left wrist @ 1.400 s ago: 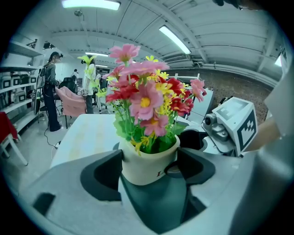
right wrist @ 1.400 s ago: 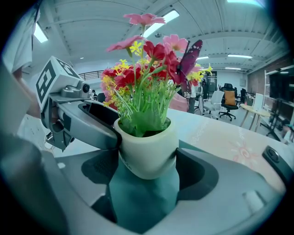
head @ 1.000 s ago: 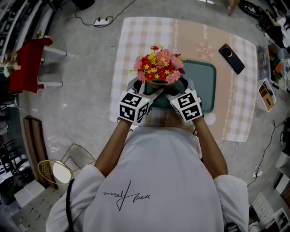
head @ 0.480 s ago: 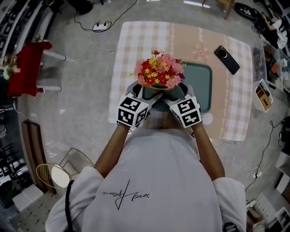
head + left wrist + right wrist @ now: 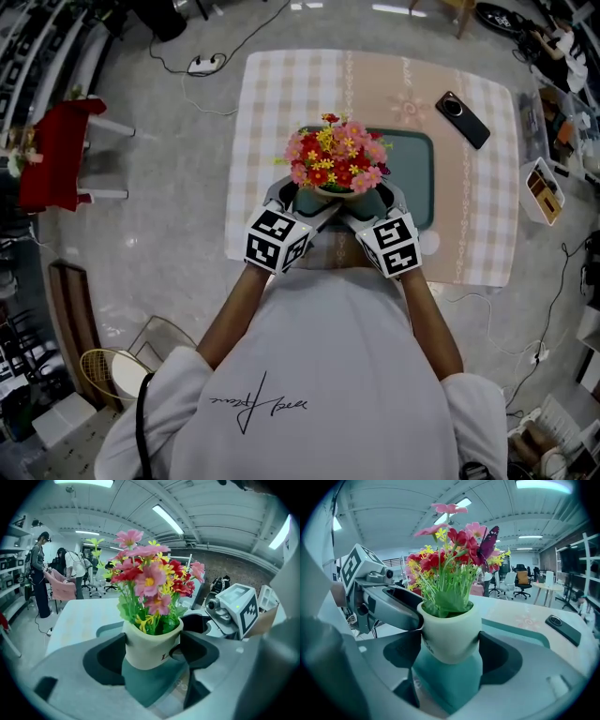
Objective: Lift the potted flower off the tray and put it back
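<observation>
over the last second the left tool stays clamped on the cream pot. its two dark pads press the pot's sides, open only as wide as the pot. the potted flower itself has shifted. a second ago its blooms hung over the tray's left rim and spilled past it onto the checked cloth, and now they sit more fully inside the outline of the tray, over its left part. the right tool has moved with it and grips the same pot from the other side, jaws closed to the pot's width, so both tools share the load. in both gripper views the pot's rounded base shows with teal tray beneath it and no contact that i can see, so the flower looks to be held up off the tray and not resting on it. my reading is that the lift is done and the pot is being brought back over its spot. what remains is a level descent and then letting go. with the grip low on the pot and the bouquet tall above it, tipping looks like the main risk. counted from left to right: one surface under a pale checked cloth, two tools, one potted flower with one purple butterfly among the blooms, one teal tray, and one dark phone lying well apart from the tray at the far right.
</observation>
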Available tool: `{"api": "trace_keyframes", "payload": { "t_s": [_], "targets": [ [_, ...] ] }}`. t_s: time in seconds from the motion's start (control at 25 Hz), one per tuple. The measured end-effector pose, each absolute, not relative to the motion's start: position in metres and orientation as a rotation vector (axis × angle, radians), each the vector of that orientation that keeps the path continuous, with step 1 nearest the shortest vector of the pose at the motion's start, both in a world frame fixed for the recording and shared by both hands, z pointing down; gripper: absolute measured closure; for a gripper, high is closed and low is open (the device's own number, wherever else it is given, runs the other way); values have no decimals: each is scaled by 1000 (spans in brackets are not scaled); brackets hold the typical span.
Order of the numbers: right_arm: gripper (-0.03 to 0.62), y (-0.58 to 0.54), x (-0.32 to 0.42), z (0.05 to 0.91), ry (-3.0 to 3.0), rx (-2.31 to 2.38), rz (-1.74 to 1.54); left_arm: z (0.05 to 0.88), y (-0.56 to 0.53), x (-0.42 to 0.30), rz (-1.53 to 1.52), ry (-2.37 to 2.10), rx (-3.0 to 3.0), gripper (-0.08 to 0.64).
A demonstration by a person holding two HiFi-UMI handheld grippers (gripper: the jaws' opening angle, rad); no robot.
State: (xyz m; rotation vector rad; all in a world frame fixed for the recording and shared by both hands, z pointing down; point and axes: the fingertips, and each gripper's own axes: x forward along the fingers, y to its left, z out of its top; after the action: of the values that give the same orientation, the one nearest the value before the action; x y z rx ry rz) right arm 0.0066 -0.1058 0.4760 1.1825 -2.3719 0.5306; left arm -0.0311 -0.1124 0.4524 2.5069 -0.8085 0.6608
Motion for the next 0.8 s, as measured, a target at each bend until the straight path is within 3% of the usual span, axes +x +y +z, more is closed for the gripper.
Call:
{"api": "trace_keyframes", "payload": {
  "t_s": [0.8],
  "targets": [
    [199,-96,8,430,-2386,1199,475,408,-101,-32,605,-797,2565,207]
  ]
}}
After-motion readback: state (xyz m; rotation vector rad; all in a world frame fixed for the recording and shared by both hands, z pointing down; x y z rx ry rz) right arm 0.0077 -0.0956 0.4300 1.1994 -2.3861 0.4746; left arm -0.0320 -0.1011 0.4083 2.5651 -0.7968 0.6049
